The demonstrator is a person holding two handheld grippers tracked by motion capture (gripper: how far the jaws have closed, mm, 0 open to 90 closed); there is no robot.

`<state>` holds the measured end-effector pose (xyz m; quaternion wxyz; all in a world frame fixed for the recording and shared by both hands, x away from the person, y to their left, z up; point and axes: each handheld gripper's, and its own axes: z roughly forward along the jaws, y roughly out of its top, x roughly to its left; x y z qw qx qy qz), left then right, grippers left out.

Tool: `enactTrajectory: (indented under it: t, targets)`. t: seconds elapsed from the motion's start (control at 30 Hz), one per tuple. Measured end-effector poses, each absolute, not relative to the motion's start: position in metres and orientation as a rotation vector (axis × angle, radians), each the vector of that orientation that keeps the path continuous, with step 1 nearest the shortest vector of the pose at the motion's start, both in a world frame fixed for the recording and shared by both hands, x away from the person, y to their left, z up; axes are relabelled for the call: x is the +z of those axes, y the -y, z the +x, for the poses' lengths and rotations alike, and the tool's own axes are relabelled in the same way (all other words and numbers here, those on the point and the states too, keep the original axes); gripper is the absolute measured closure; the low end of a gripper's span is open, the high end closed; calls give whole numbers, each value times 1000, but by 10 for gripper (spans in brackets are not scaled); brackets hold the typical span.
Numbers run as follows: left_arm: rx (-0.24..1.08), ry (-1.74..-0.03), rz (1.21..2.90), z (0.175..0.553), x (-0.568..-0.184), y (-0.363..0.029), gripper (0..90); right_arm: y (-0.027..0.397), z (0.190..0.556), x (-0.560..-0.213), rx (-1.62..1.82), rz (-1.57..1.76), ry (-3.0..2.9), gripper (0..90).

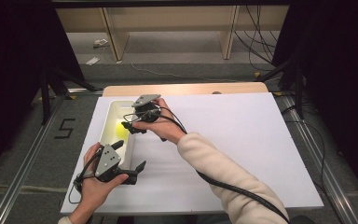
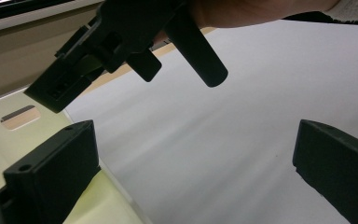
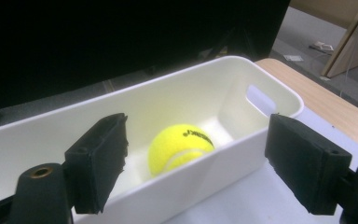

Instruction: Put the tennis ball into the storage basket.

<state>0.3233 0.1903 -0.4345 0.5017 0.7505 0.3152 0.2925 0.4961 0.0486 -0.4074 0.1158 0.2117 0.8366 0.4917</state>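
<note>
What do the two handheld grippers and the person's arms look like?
Both the left gripper and the right gripper are black, each with two blocky rectangular jaws and a grey three-cornered plate on top. A black cable trails from the right one along a cream fleece sleeve. The left forearm is bare.

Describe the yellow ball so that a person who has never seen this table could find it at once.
Start from the large white board that covers the table, and go to its left edge, where a long white bin with a handle slot stands. The tennis ball lies on the floor of this bin, just ahead of the open jaws of the right gripper. Its bright yellow colour sets it apart from the white and black around it.
</note>
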Motion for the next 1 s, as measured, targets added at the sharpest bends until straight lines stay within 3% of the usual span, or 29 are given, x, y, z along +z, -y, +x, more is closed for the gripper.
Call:
enactTrajectory:
  t: [1.0]
  targets:
    - [707, -762, 1810, 323, -434, -190, 0, 6, 490, -416, 1427, 693, -2422, 229]
